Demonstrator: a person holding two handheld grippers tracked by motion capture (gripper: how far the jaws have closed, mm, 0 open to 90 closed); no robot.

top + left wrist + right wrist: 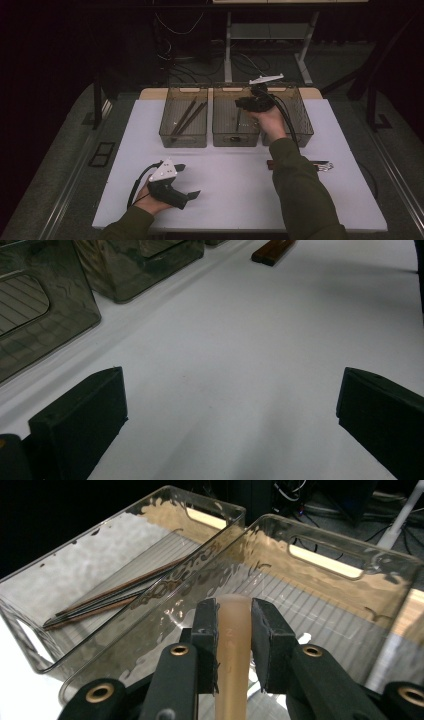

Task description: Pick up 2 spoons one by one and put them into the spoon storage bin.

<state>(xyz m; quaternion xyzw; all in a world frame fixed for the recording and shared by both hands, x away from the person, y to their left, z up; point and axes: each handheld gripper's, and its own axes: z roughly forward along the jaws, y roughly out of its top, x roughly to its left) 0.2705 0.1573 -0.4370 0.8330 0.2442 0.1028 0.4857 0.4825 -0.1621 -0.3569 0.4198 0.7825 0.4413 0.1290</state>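
High view: right gripper [248, 104] over the middle bin [236, 139] at 12 o'clock, left gripper [186, 181] low at 7 o'clock on the white table [230, 185], chopsticks [186, 119] in the left bin [183, 140]. Left gripper view: jaws wide apart, nothing between them, brown sticks [272, 250] at 1 o'clock. Right gripper view: right gripper [235, 630] clamped on a tan handle [234, 645], above the middle bin [325, 562]; chopsticks [110, 597] at 10 o'clock.

In the right gripper view, the tan handle [234, 645] runs off the bottom edge, its working end unseen. In the high view, the sleeve [300, 190] covers part of the utensils [320, 165] at right centre, too small to identify
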